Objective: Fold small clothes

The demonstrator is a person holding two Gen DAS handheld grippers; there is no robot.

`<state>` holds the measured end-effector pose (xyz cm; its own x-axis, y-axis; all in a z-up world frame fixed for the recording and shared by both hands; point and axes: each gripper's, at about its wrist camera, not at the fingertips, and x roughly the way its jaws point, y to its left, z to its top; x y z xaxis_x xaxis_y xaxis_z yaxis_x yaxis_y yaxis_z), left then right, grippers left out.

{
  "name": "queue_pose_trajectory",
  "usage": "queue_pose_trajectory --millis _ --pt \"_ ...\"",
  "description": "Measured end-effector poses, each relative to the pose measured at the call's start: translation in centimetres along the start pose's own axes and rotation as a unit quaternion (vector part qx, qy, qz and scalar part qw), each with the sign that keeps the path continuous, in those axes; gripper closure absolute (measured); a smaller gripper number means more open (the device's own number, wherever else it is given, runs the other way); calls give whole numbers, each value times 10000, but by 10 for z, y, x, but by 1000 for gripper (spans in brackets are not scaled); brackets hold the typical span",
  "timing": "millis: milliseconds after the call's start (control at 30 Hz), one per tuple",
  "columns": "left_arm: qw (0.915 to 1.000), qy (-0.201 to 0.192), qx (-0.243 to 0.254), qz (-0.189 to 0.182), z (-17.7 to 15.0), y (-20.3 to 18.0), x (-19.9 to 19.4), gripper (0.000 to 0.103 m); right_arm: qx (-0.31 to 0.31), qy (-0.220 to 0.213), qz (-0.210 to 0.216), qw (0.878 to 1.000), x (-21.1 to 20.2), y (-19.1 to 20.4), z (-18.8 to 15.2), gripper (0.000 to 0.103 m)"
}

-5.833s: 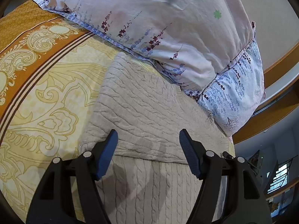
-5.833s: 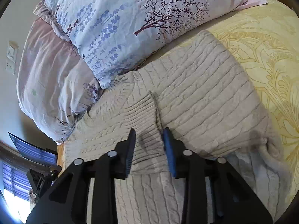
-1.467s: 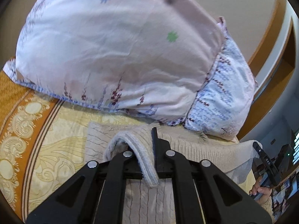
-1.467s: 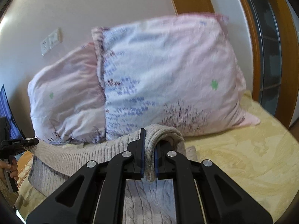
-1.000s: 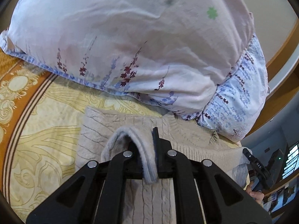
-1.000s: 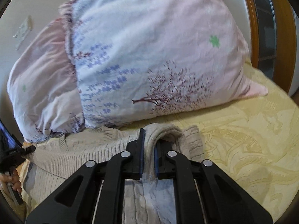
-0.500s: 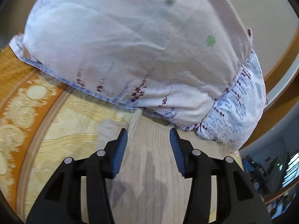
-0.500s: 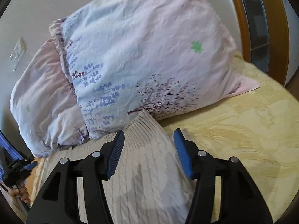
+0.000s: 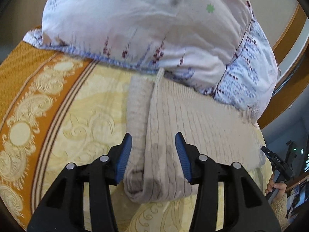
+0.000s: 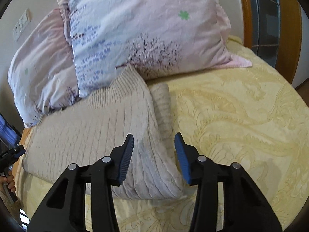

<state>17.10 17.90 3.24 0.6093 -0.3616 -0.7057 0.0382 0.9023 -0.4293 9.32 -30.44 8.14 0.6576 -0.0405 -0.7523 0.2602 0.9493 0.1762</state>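
Both tongs [image 9: 153, 155] [image 10: 154, 154] agape above folded beige sweater [image 10: 92, 129].

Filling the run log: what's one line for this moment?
left tool: open, over sweater's left edge | right tool: open, empty | sweater: folded, on bedspread, ribbed hem against pillows

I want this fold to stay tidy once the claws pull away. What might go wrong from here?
1. The sweater's ribbed top edge lies against the tree-print pillow; if the pillow shifts, the fold may skew.
2. An under-layer sticks out past the top layer on one side, so the next fold may come out uneven.
3. The open left claw and right claw straddle the near corners; withdrawing low could snag the knit.
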Motion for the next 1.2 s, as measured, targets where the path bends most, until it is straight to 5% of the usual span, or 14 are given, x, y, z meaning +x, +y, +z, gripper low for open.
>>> queue_pose_trajectory --millis 267,533,933,1200 --pt "9999 69 82 106 -8 -6 5 63 48 79 143 9999 4 -3 -6 83" --pt "9994 225 243 29 -15 -13 10 95 -94 -100 126 9998 -5 5 -6 89" --pt "9982 49 529 -264 -19 -16 -25 97 27 -349 77 9994 -43 8 -13 94" --pt "9987 302 367 -162 -27 -3 -3 96 296 -127 26 9995 -30 -5 -28 89"
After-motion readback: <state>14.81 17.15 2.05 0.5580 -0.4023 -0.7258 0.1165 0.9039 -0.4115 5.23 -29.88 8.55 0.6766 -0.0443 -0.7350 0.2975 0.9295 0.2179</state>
